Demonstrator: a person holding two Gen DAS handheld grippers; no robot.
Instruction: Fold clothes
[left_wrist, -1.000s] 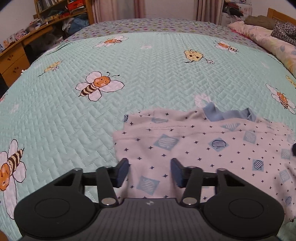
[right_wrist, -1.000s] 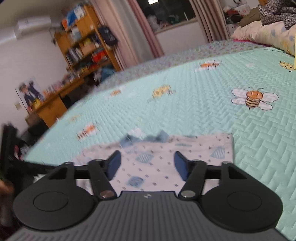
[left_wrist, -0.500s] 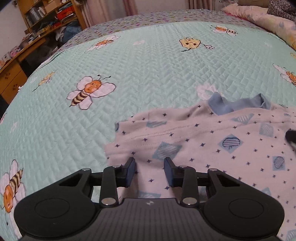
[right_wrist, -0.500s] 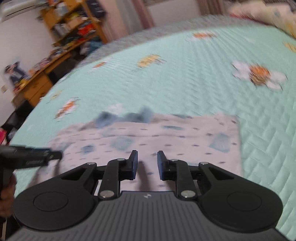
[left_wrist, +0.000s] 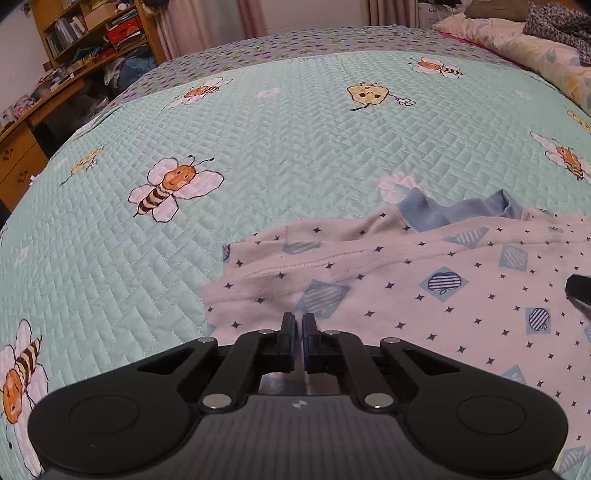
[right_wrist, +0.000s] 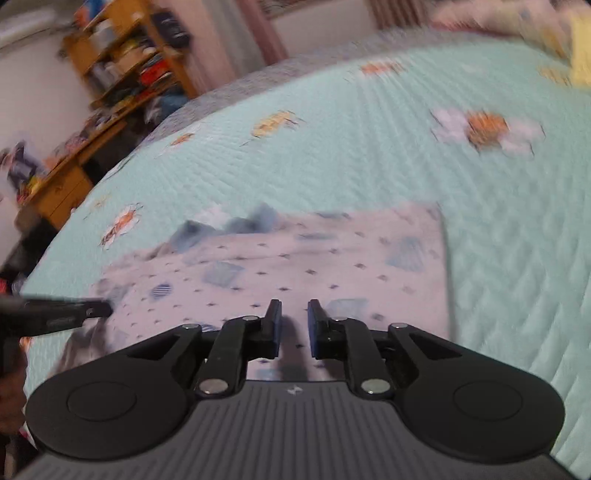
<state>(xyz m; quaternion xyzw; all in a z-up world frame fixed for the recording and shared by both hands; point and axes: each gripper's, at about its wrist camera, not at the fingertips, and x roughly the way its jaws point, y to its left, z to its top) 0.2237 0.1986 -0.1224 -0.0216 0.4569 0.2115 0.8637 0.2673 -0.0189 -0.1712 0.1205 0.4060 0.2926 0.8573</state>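
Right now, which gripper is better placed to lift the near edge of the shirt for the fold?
Left. The left gripper is shut on the shirt at its near edge; the right gripper is partly open over it.

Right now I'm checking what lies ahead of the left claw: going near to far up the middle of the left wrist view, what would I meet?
Left claw → patterned garment → its blue collar → bee quilt → dotted purple border → curtains.

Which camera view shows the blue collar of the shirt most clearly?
The left wrist view: the blue collar is sharp there, standing up at the far edge of the shirt. In the right wrist view the collar is only a motion-blurred blue patch.
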